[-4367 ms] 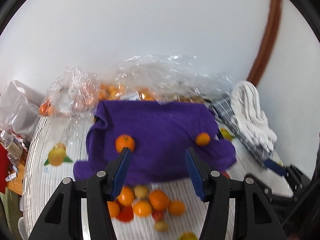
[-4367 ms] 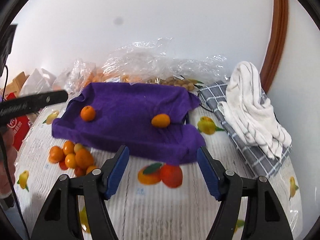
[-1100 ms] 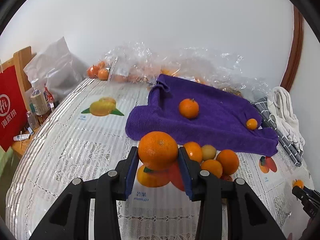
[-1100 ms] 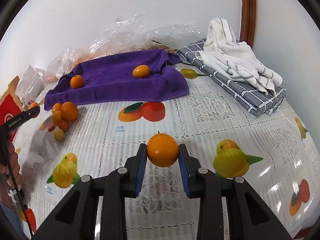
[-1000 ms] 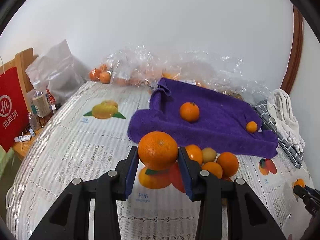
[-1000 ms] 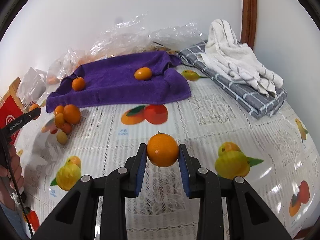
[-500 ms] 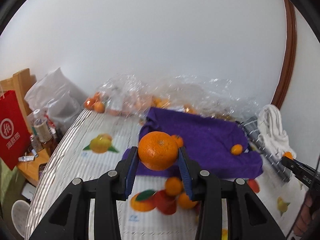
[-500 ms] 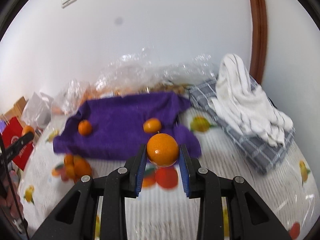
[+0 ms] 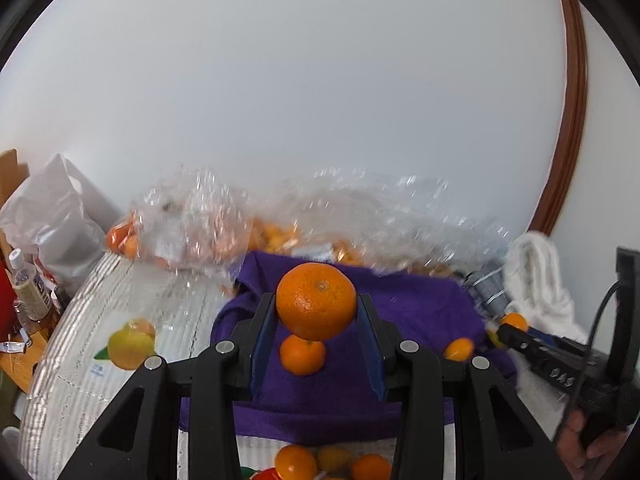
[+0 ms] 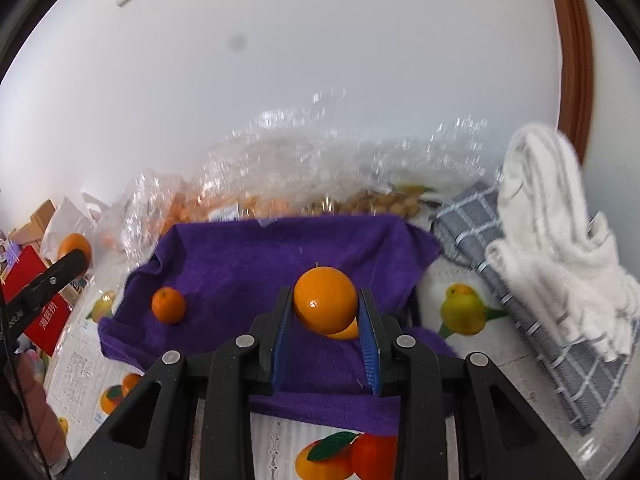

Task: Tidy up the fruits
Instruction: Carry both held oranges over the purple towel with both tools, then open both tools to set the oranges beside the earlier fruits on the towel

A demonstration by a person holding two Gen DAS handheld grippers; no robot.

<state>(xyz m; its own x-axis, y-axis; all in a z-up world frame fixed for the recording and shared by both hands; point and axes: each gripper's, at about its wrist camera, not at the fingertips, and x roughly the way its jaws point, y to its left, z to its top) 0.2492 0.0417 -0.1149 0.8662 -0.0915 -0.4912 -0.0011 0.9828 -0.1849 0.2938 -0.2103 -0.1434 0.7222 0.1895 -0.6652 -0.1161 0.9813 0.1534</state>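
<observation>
Our left tool (image 9: pixel 316 320) pinches a large orange (image 9: pixel 316 301) between its blue pads, above the purple towel (image 9: pixel 420 312) spread on the table (image 9: pixel 80 360). On the towel we see a small tangerine (image 9: pixel 302 356) and, further right, a kumquat (image 9: pixel 459 349). Our right tool (image 10: pixel 325 328) grips a smooth orange (image 10: pixel 325 305) over the same towel. Loose fruit (image 9: pixel 296 462) lies at the towel's near edge.
</observation>
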